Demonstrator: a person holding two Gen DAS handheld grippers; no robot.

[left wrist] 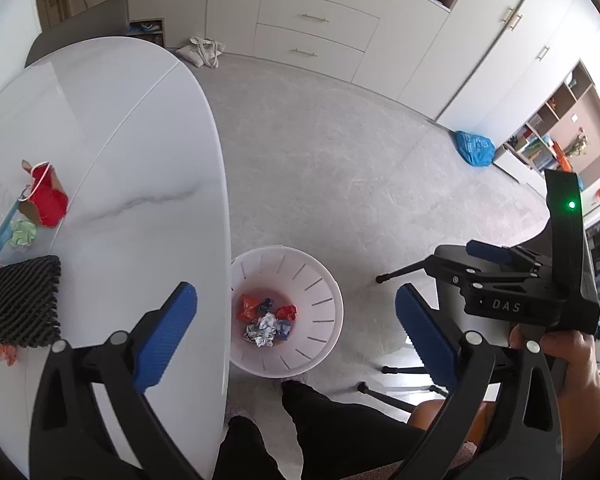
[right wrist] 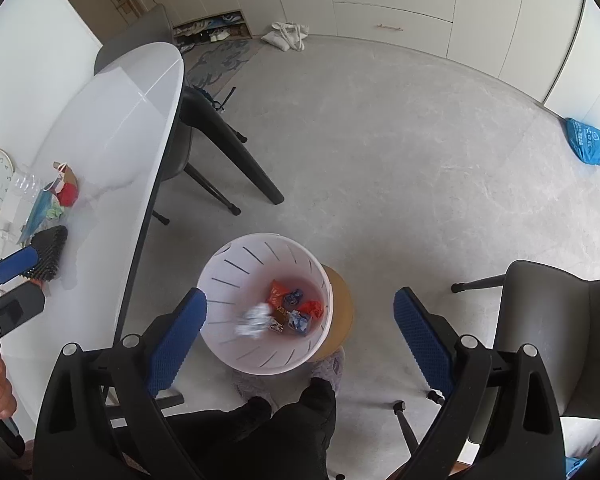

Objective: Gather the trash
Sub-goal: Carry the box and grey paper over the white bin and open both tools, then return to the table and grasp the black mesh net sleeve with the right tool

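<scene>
Blurred foil wad (right wrist: 254,320) in bin (right wrist: 236,248)

Table (left wrist: 140,152): glossy white top, grey marble-like veining. Bin (left wrist: 324,280) beside table: matt white slotted plastic; crumpled foil wad (left wrist: 265,330) inside, shiny. Mat (left wrist: 22,300) on table: coarse black weave. Left gripper (left wrist: 296,330) pads (left wrist: 168,332): ribbed blue; frame smooth black plastic. Floor (left wrist: 340,168): matt grey.

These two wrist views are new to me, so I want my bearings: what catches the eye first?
The white slotted bin on the floor beside the table, with crumpled wrappers in its bottom. Both the right gripper and left gripper hang open and empty above it. On the table lie a red paper bag and a black woven mat.
</scene>
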